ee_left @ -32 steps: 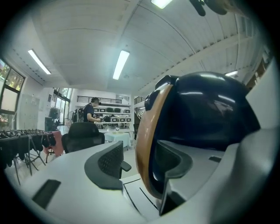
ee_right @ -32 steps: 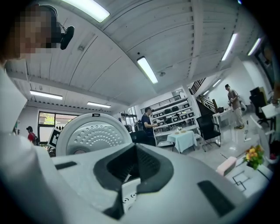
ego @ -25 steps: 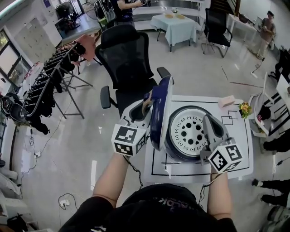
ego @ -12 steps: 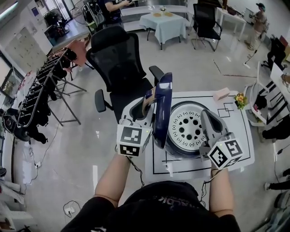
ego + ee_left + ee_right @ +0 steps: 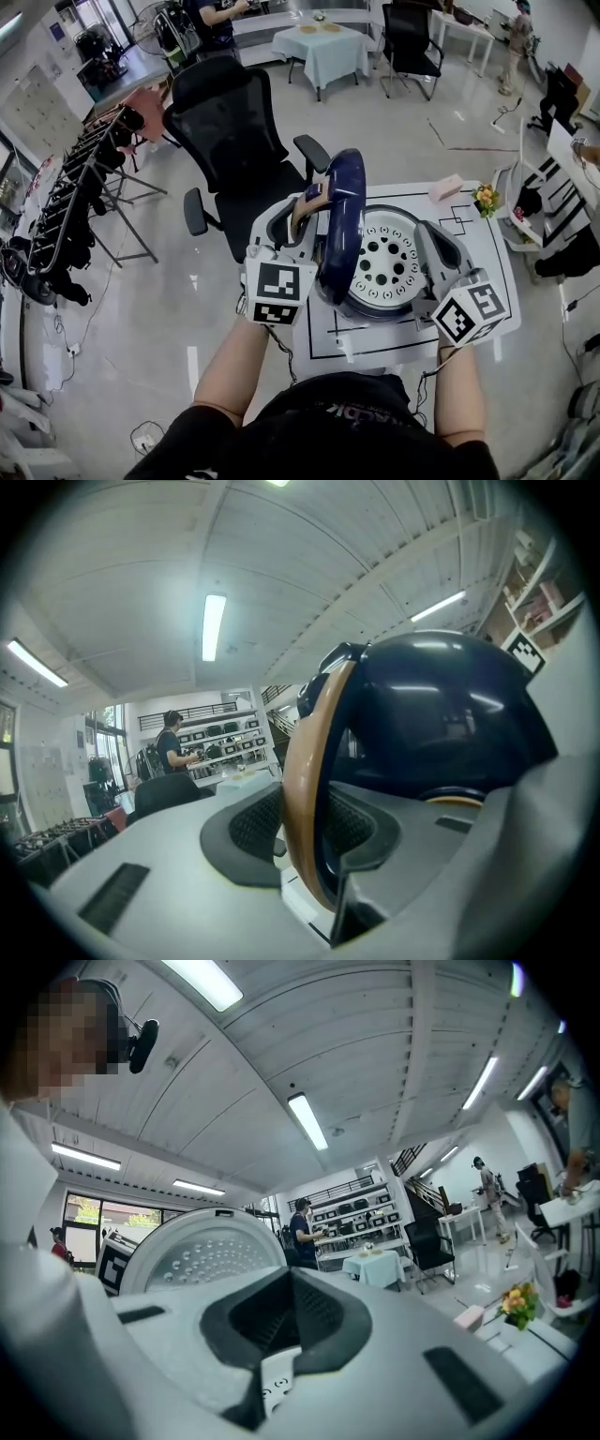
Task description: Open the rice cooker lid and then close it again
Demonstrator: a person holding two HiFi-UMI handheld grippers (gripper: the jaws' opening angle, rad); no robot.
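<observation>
The rice cooker [image 5: 375, 272] stands on a white mat, its dark blue lid [image 5: 339, 225] raised nearly upright. The lid's white inner plate [image 5: 389, 264] with holes faces right. My left gripper [image 5: 302, 217] is at the lid's left side, shut on the tan handle [image 5: 307, 199]. In the left gripper view the handle [image 5: 302, 799] runs between the pads of that gripper [image 5: 305, 846], with the blue lid [image 5: 431, 714] just right of it. My right gripper [image 5: 431, 239] is shut and empty beside the cooker's right side. From the right gripper [image 5: 286, 1335] the inner plate [image 5: 202, 1251] shows at the left.
The white mat [image 5: 492, 281] with black lines covers a small table. A pink block [image 5: 445, 189] and flowers [image 5: 485, 199] sit at its far right. A black office chair [image 5: 234, 141] stands behind the table, and a rack [image 5: 75, 187] of gear is at the left.
My left gripper has shifted a little with the handle and rolled, and the lid's top leans slightly more to the right. The right gripper has stayed where it was.
</observation>
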